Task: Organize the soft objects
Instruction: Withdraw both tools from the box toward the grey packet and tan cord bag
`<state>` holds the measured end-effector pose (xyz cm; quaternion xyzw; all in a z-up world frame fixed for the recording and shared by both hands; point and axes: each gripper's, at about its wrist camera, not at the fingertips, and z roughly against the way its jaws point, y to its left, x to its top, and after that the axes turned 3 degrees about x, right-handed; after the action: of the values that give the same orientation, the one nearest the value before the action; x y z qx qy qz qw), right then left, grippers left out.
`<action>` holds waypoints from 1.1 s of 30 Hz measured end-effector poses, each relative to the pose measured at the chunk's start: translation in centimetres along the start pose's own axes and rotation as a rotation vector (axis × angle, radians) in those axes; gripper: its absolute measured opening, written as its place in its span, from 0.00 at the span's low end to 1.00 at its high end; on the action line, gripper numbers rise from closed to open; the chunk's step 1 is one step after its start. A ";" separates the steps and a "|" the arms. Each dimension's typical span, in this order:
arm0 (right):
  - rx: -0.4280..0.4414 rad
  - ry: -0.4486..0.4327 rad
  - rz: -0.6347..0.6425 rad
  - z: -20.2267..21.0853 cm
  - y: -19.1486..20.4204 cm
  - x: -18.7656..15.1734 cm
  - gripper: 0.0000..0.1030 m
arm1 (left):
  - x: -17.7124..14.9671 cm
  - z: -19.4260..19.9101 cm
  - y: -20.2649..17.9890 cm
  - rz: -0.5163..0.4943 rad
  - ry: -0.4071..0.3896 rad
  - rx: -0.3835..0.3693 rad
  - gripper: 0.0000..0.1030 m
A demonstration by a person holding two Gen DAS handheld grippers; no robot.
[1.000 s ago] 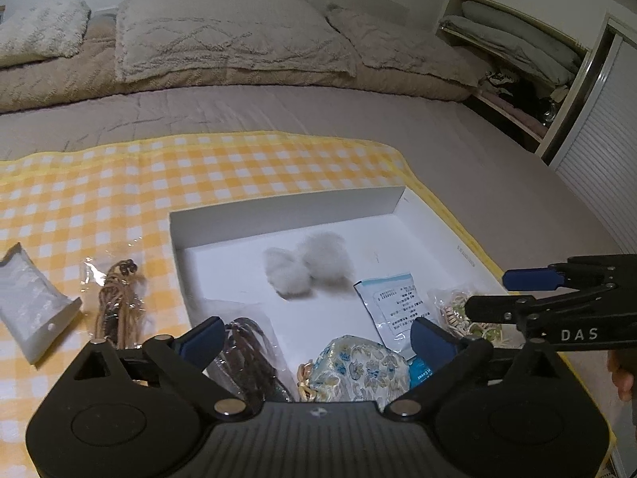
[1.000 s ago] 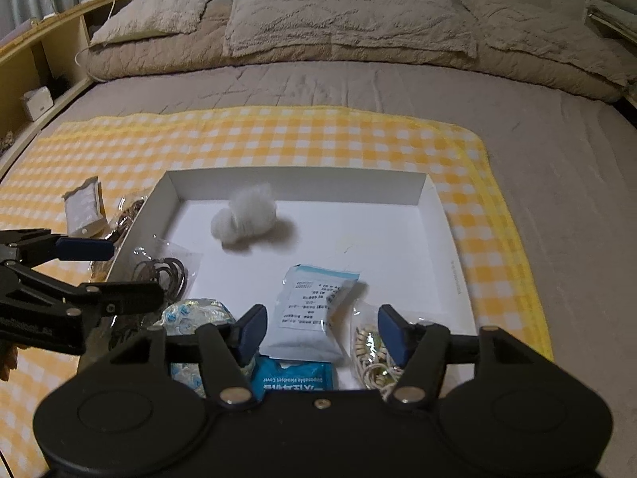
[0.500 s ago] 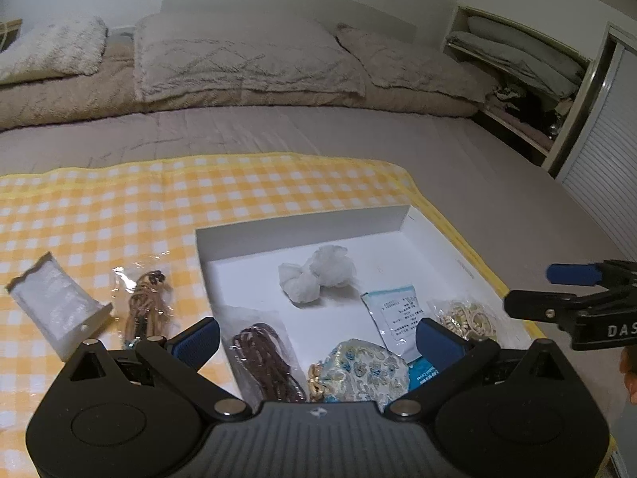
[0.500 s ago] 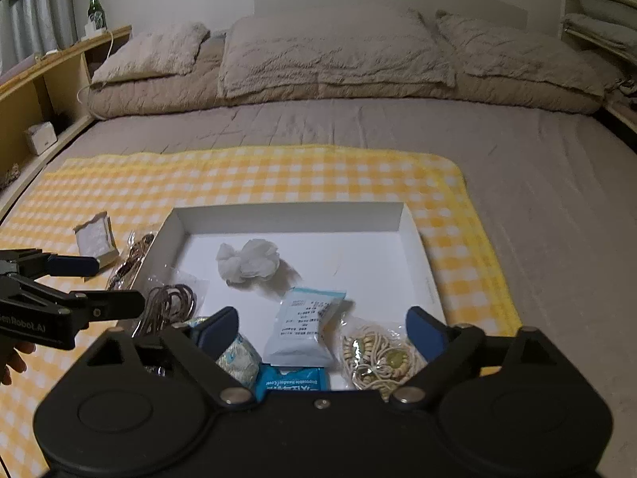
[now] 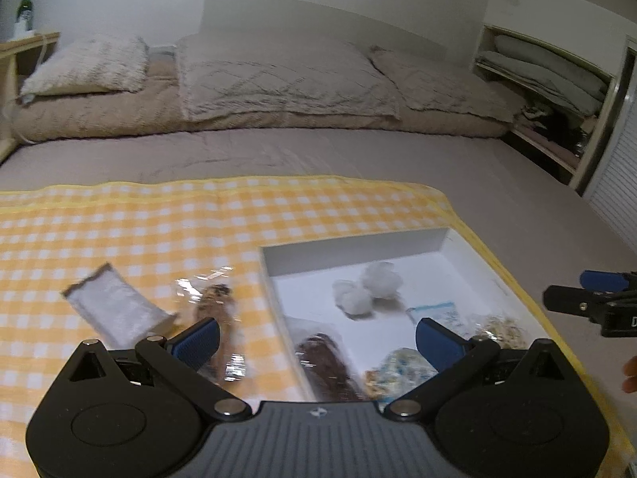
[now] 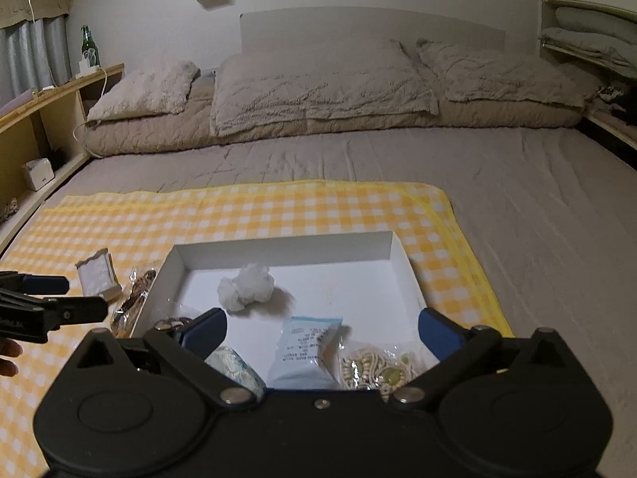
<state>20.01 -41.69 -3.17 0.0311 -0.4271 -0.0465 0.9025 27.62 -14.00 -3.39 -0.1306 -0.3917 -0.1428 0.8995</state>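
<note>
Your left gripper (image 5: 316,336) hovers above the near edge of the shallow white cardboard box (image 6: 278,249), fingers spread wide and holding nothing. Your right gripper (image 6: 322,330) hangs over the box's near side, its blue-padded fingers (image 6: 205,328) also wide apart and empty. The fluffy white cotton clump (image 6: 247,292) lies inside the box toward its far left part, on the box floor. Nearer you in the box lie a pale blue-and-white sealed packet (image 6: 304,352), a clear bag of cream beads (image 6: 374,368) and a floral fabric pouch (image 5: 404,370). Outside, on the yellow-and-white checked cloth (image 5: 159,235), lie a white flat packet (image 5: 113,310) and a clear bag holding something brown (image 5: 217,318).
</note>
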 end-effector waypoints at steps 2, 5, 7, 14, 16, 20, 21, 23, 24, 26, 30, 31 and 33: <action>0.000 -0.001 -0.001 -0.2 0.4 0.1 1.00 | 0.1 0.3 1.0 0.012 -0.009 0.023 1.00; 0.001 -0.005 0.004 -0.5 1.1 0.4 1.00 | 0.3 0.9 2.8 0.032 -0.023 0.051 1.00; 0.003 -0.024 0.012 -0.7 1.7 0.6 1.00 | 0.4 1.2 4.0 0.047 -0.031 0.067 1.00; 0.030 -0.036 0.032 -2.0 4.2 1.5 1.00 | 0.5 2.3 7.8 0.089 -0.050 0.128 1.00; 0.039 -0.035 0.040 -2.4 5.1 1.7 1.00 | 0.5 2.6 8.8 0.100 -0.054 0.146 1.00; 0.060 -0.037 0.054 -3.1 7.1 2.2 1.00 | 0.4 2.9 10.8 0.138 -0.059 0.176 1.00; 0.065 -0.038 0.058 -3.3 7.5 2.3 1.00 | 0.3 3.0 11.2 0.146 -0.061 0.182 1.00; 0.074 -0.044 0.072 -3.7 8.5 2.5 1.00 | 0.2 3.1 12.0 0.161 -0.062 0.193 1.00; 0.079 -0.052 0.077 -3.8 9.0 2.5 1.00 | 0.2 3.0 12.3 0.168 -0.062 0.198 1.00; 0.093 -0.070 0.079 -4.0 9.9 2.6 1.00 | 0.2 2.8 12.9 0.179 -0.057 0.207 1.00; 0.122 -0.077 0.096 -4.7 12.0 2.8 1.00 | 0.2 2.0 13.8 0.193 -0.044 0.218 1.00; 0.128 -0.074 0.107 -4.8 12.6 2.9 1.00 | 0.2 1.8 14.0 0.199 -0.042 0.218 1.00; 0.139 -0.076 0.123 -5.2 13.6 3.1 1.00 | 0.2 1.4 14.2 0.211 -0.039 0.218 1.00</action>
<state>26.72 -28.45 -2.79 0.0656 -0.4643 0.0375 0.8825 31.96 -0.39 -4.05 -0.0754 -0.4065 -0.0016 0.9105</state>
